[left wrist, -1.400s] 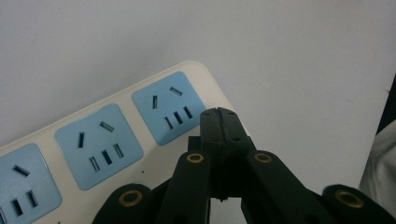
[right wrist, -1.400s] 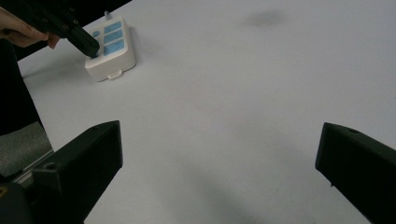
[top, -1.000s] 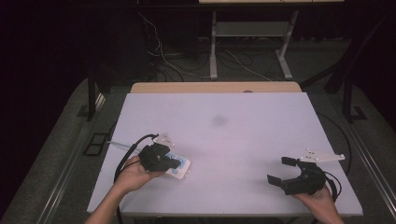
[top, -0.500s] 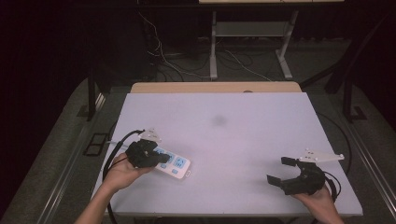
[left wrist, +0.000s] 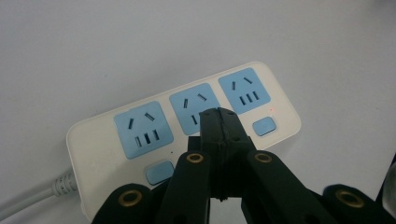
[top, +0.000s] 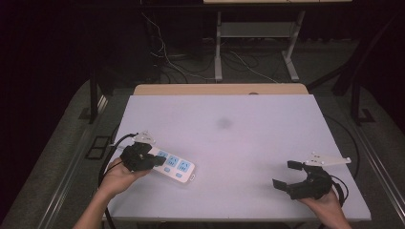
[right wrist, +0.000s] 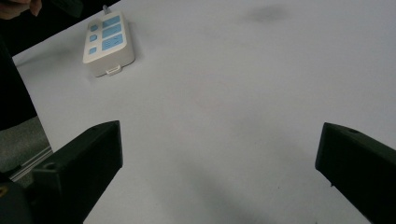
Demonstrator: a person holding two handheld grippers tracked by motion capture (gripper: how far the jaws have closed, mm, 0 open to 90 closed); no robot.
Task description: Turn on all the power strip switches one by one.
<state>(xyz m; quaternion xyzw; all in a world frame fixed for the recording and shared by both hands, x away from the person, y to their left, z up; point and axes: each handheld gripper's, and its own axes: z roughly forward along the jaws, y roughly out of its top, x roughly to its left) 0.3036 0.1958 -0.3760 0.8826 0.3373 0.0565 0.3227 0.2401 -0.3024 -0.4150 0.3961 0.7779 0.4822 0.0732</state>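
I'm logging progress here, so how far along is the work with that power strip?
Done: the power strip lies flat on the table, its cord leading off one end. In hand: the left gripper, jaws shut together, is poised over the middle socket, close to the strip's buttons; contact cannot be made out. Left: whatever press follows isn't visibly finished. The right gripper sits open at the table's other side, holding nothing.

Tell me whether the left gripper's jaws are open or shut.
Shut. In the left gripper view the left gripper has its two black jaws pressed together with nothing between them, its tips over the middle socket of the white power strip.
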